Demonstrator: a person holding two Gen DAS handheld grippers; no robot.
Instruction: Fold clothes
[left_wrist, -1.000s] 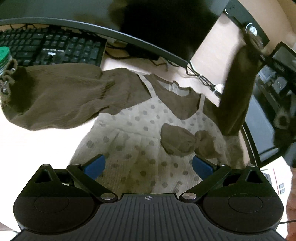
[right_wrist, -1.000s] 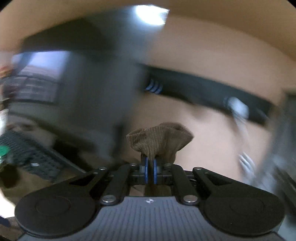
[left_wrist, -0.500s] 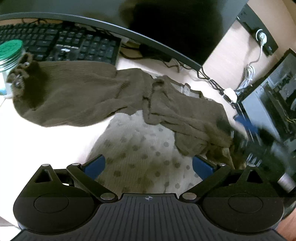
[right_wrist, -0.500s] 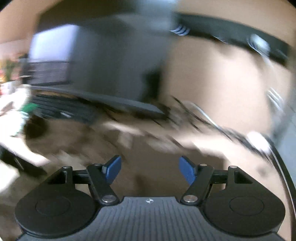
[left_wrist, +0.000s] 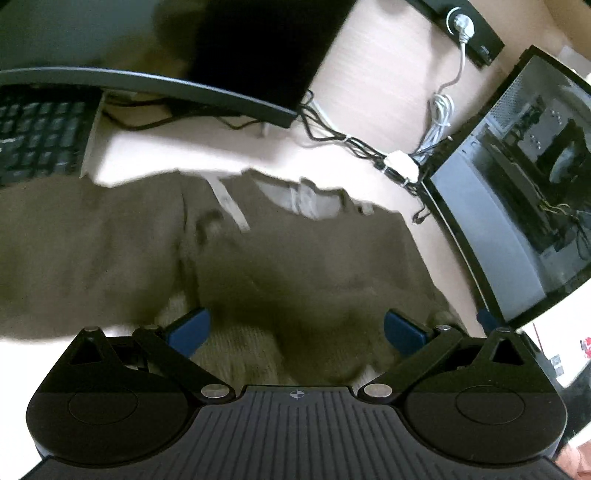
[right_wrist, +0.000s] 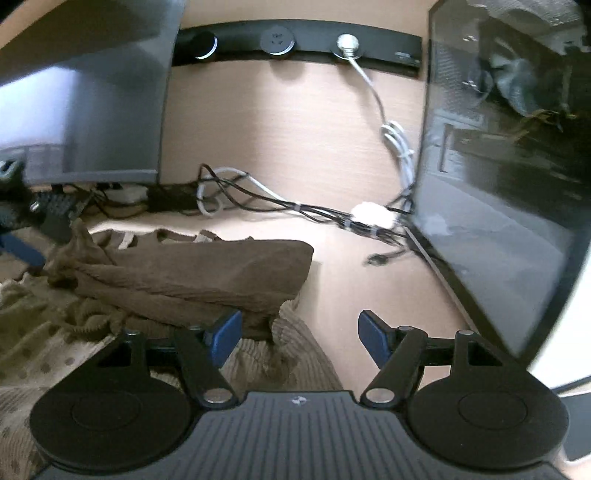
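Note:
A small dress with a brown knit top (left_wrist: 295, 266) and a beige dotted skirt (right_wrist: 33, 354) lies flat on the desk. Its right sleeve (right_wrist: 199, 273) is folded in across the chest. The other sleeve (left_wrist: 85, 251) stretches out to the left. My left gripper (left_wrist: 293, 328) hovers open just above the folded brown cloth, nothing between its blue pads. Over the dress's right edge my right gripper (right_wrist: 299, 332) is open too, its left pad (right_wrist: 225, 334) close to the folded sleeve.
A black keyboard (left_wrist: 37, 136) and a curved monitor (left_wrist: 184, 51) stand behind the dress. A bundle of cables (right_wrist: 295, 210) with a white adapter (right_wrist: 373, 216) runs along the back. A glass-sided computer case (right_wrist: 498, 166) walls off the right side.
The right gripper held the brown sleeve up, laid it across the chest and let go, and now stands open at the dress's right edge. The left gripper moved closer and lower over the dress.

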